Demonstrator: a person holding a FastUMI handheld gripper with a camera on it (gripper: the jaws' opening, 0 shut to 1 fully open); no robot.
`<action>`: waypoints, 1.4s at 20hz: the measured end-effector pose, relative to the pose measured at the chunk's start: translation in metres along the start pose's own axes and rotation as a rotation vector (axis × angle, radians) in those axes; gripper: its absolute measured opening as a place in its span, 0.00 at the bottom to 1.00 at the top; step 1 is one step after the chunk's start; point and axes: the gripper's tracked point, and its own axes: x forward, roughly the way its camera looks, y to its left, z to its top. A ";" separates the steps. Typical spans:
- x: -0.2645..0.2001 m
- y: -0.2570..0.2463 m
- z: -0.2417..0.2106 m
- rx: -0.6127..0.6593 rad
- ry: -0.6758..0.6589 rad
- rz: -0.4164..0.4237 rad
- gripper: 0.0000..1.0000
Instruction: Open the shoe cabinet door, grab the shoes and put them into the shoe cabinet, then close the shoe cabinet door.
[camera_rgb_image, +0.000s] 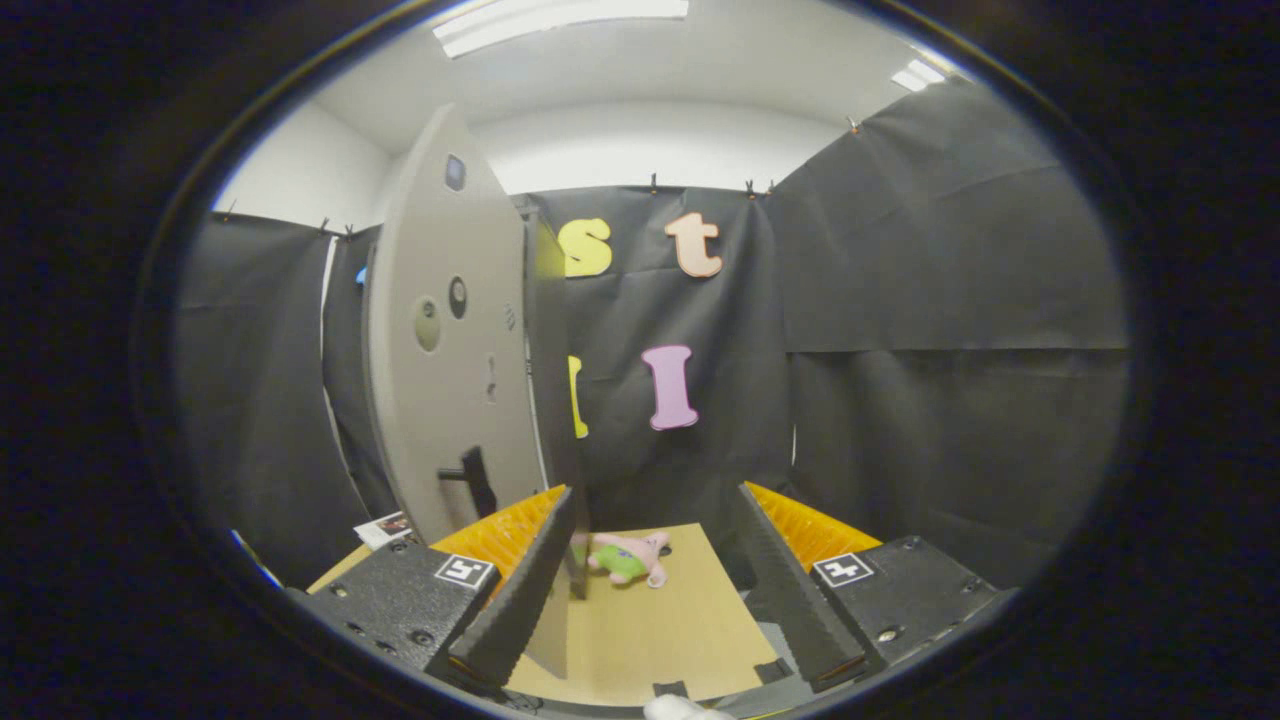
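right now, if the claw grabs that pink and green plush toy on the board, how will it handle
The plush toy, lying just beyond the open claw on the tan board, looks soft and stuffed, so it would likely squash and flop. It is probably light and may slide if nudged. Lying flat, it seems unlikely to roll.

My gripper camera sits low between spread fingers (655, 580), facing the black cloth wall (900, 350), close beside the tall grey cabinet door (450, 350).
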 end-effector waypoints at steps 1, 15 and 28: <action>0.012 -0.007 -0.001 -0.007 0.004 0.003 1.00; 0.067 0.079 -0.035 -0.067 0.113 0.123 1.00; 0.043 0.153 -0.038 -0.078 0.096 0.083 0.97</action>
